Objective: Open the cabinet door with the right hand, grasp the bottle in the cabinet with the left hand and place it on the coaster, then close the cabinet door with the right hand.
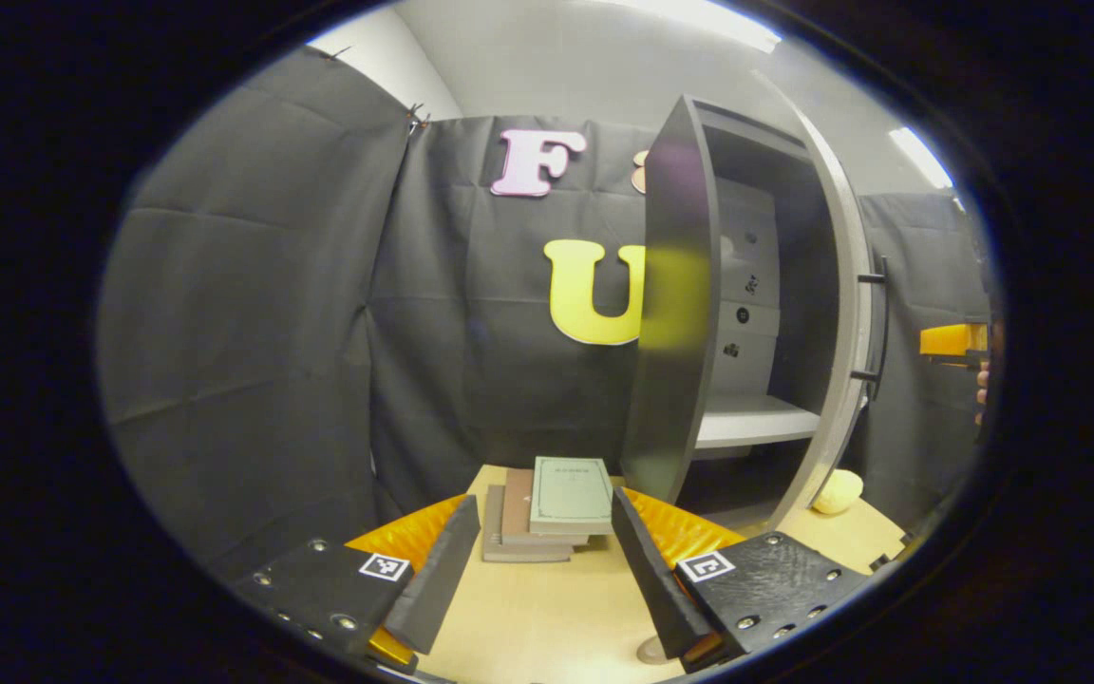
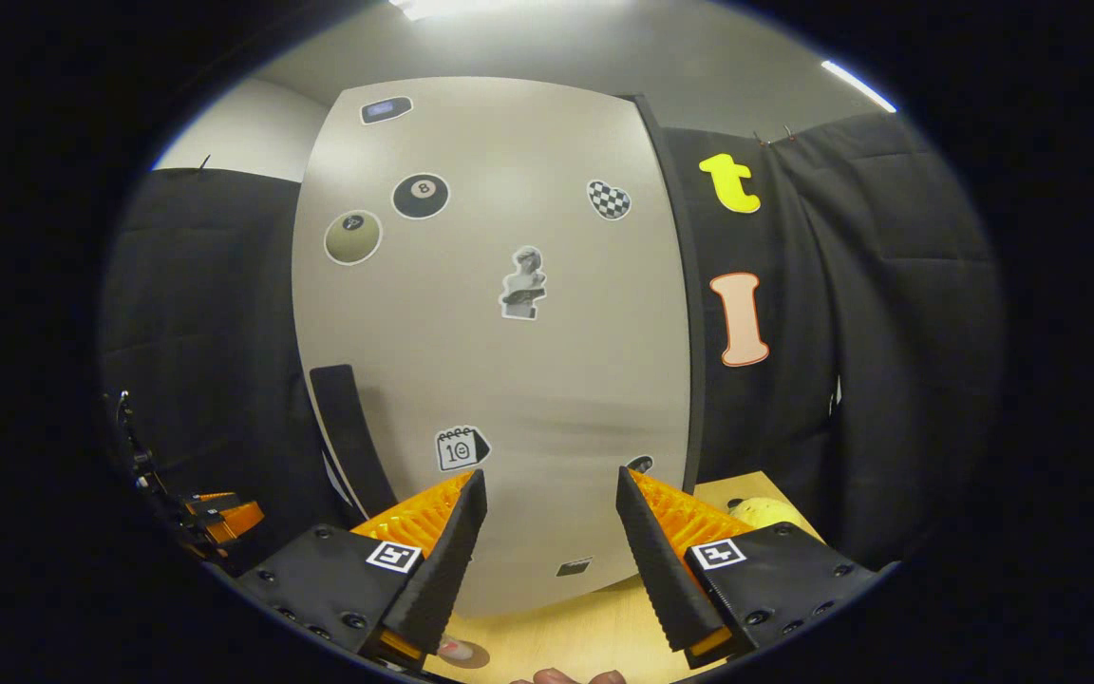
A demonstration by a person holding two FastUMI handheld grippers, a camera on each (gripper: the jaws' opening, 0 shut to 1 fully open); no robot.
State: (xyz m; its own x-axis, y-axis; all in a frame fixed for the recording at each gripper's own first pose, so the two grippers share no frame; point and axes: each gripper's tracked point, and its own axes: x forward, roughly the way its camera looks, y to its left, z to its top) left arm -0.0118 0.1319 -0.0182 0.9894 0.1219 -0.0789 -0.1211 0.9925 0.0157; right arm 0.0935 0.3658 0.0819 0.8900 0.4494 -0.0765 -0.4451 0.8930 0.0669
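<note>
The cabinet (image 1: pixel 670 313) stands on the table with its door (image 1: pixel 851 313) swung open to the right, seen almost edge-on. Inside are a pale shelf (image 1: pixel 756 418) and a light back wall with small stickers. My left gripper (image 1: pixel 542 570) is open and empty, low over the table in front of the cabinet. My right gripper (image 2: pixel 547 541) is open too, facing the door's sticker-covered outer face (image 2: pixel 499 332) from close by, with nothing between its fingers. The door's dark handle (image 2: pixel 348 437) lies left of it. The right gripper (image 1: pixel 955 340) also appears beyond the door's handle (image 1: pixel 875 323).
A stack of books (image 1: pixel 547 508) lies on the wooden table (image 1: pixel 547 627) left of the cabinet. A yellow round object (image 1: pixel 837 489) rests by the door's foot. A small round disc (image 1: pixel 651 651) sits on the table near my left gripper. The left gripper (image 2: pixel 215 518) shows far left.
</note>
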